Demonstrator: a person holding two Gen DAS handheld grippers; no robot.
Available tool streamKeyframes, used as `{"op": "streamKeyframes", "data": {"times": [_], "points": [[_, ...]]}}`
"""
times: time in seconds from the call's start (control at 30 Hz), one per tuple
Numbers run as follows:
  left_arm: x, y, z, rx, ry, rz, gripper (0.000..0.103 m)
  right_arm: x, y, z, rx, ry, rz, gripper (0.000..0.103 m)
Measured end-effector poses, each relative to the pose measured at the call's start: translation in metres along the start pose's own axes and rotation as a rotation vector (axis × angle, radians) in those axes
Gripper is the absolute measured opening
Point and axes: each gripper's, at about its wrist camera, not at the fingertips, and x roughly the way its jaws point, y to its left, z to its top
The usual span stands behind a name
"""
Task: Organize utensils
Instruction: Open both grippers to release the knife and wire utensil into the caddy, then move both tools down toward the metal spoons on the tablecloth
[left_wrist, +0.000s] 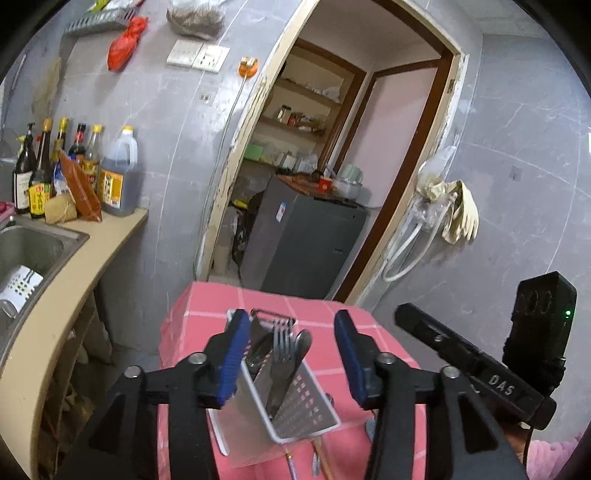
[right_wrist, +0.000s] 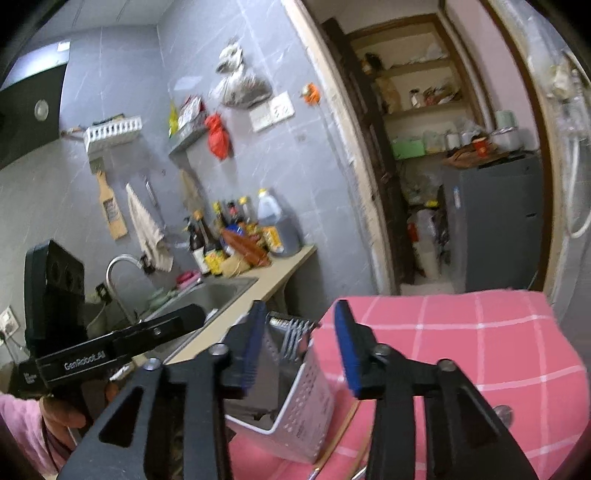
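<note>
A white perforated utensil holder stands on the pink checked table. It holds a fork, a spoon and other metal utensils. My left gripper is open, its blue fingers on either side of the holder's top. In the right wrist view the holder sits below and between the fingers of my open, empty right gripper. Loose utensil handles lie on the table near the holder's base.
A sink and counter with sauce bottles are to the left. A doorway with a grey fridge lies behind the table. The other gripper's body is at the right.
</note>
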Motion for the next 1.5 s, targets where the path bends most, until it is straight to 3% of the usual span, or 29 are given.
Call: {"op": "streamKeyframes", "data": {"times": [0.03,0.1,0.2,0.3,0.43,0.47,0.7,0.93,1.33,1.5], "points": [[-0.002,-0.003,0.001,0.004,-0.010,0.004,0.053,-0.006,-0.003,0.003,0.004,-0.013,-0.013,0.047],[-0.007,-0.011,0.004,0.007,-0.033,0.014,0.070,-0.020,-0.008,0.009,0.008,-0.041,-0.038,0.063],[-0.014,-0.022,0.005,0.013,-0.077,0.025,0.086,-0.041,-0.017,0.017,0.001,-0.078,-0.081,0.075],[-0.019,-0.040,0.004,0.040,-0.105,0.040,0.095,-0.064,-0.025,0.024,-0.015,-0.109,-0.124,0.092],[-0.022,-0.062,0.000,0.084,-0.127,0.040,0.102,-0.090,-0.037,0.031,-0.023,-0.133,-0.155,0.097],[-0.021,-0.067,-0.001,0.092,-0.130,0.038,0.102,-0.097,-0.040,0.032,-0.021,-0.140,-0.159,0.102],[-0.014,-0.104,-0.016,0.145,-0.121,0.030,0.103,-0.126,-0.060,0.030,-0.038,-0.146,-0.219,0.102],[0.006,-0.131,-0.037,0.181,-0.056,0.034,0.103,-0.142,-0.096,0.014,-0.009,-0.079,-0.236,0.102],[0.067,-0.148,-0.074,0.154,0.135,0.036,0.101,-0.132,-0.172,-0.019,0.088,0.082,-0.183,0.101],[0.097,-0.142,-0.089,0.134,0.226,0.069,0.088,-0.110,-0.198,-0.039,0.140,0.151,-0.158,0.091]]}}
